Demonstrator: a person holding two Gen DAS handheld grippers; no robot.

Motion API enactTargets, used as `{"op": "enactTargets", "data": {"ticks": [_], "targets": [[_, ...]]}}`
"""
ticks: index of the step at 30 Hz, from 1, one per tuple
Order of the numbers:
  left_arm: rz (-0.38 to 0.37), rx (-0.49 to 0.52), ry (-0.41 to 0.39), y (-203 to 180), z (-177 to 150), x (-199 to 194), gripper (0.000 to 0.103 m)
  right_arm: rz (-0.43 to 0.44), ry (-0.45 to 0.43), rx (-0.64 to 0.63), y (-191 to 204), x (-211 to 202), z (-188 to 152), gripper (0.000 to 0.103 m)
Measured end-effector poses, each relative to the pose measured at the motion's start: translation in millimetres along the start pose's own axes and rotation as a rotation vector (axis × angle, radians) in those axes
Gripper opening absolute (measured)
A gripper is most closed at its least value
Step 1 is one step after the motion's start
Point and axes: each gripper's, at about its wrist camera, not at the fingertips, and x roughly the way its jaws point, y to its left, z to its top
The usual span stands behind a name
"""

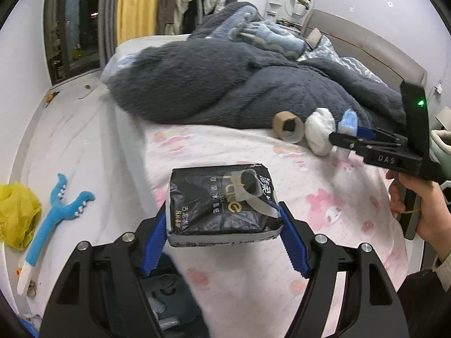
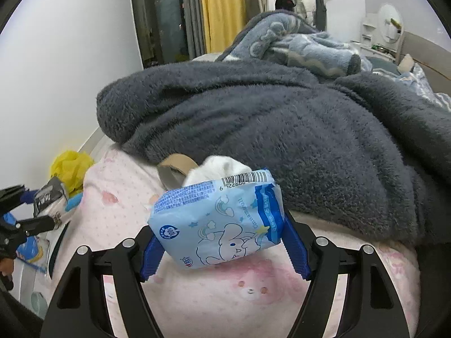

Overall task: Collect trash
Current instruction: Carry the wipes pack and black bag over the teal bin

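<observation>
A black tissue pack (image 1: 220, 205) is clamped between the blue pads of my left gripper (image 1: 224, 211), held above the pink bed sheet (image 1: 324, 197). My right gripper (image 2: 218, 225) is shut on a light blue tissue pack (image 2: 220, 219) with a rabbit print. In the left wrist view the right gripper (image 1: 342, 138), held by a hand (image 1: 417, 197), sits by a cardboard tube (image 1: 287, 126) and a crumpled white tissue (image 1: 320, 131). Both lie on the sheet against the blanket. The tube (image 2: 174, 166) and tissue (image 2: 222, 166) show just behind the blue pack. My left gripper (image 2: 28, 205) with the black pack (image 2: 49, 194) appears at far left.
A thick dark grey blanket (image 1: 225, 84) is heaped across the bed behind the trash. On the white floor to the left lie a yellow plastic bag (image 1: 17, 214) and a blue toy (image 1: 56, 211). A window and yellow curtain (image 1: 135, 5) stand at the back.
</observation>
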Motion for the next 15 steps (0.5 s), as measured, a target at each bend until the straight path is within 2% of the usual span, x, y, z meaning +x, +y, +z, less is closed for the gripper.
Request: {"op": "enactTargets", "data": {"ticks": [5, 15], "targets": [[0.048, -0.03, -0.011, 21, -13, -16, 0.075, -0.005, -0.022, -0.003, 25, -5, 4, 0.074], [0.164, -0.115, -0.039, 57, -38, -41, 0.075, 0.091, -0.041, -0.03, 94, -5, 7, 0.074]]}}
